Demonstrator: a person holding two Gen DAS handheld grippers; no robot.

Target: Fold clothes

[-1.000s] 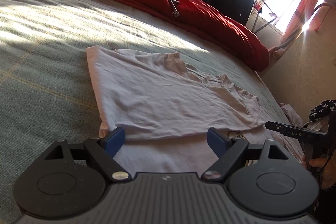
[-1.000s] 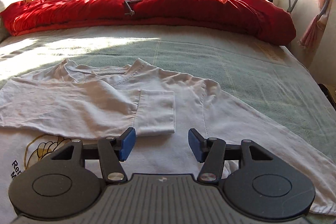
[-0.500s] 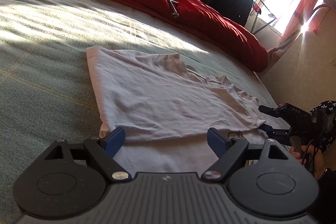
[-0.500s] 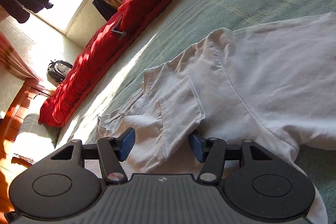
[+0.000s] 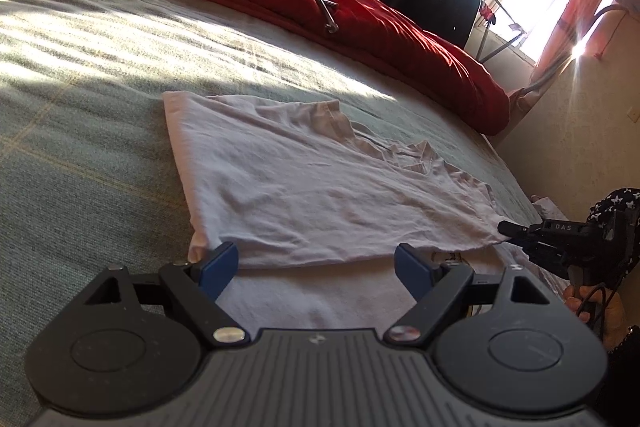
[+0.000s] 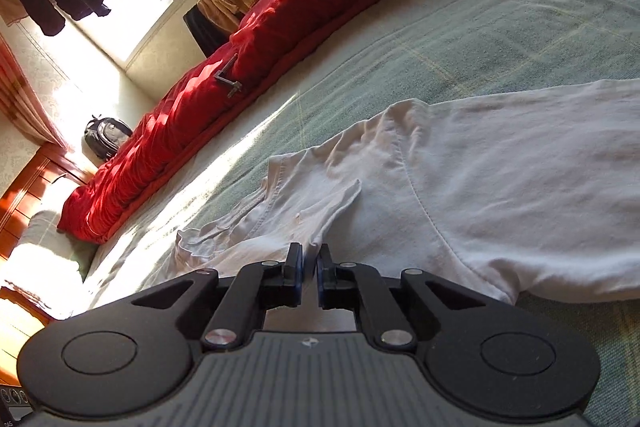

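Two grippers work a white shirt (image 6: pixel 500 195) on the bed (image 5: pixel 80 131): right gripper (image 6: pixel 309 269) jaws have just pinched its sleeve for folding; left gripper (image 5: pixel 316 267) jaws stay spread.

White T-shirt (image 5: pixel 320 187), part-folded on bed

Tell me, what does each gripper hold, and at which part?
The right gripper pinches the white T-shirt at its folded sleeve edge. The left gripper holds nothing.

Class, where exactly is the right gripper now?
In the left wrist view, the right gripper sits at the right edge, pinching the white T-shirt's folded corner on the bed.
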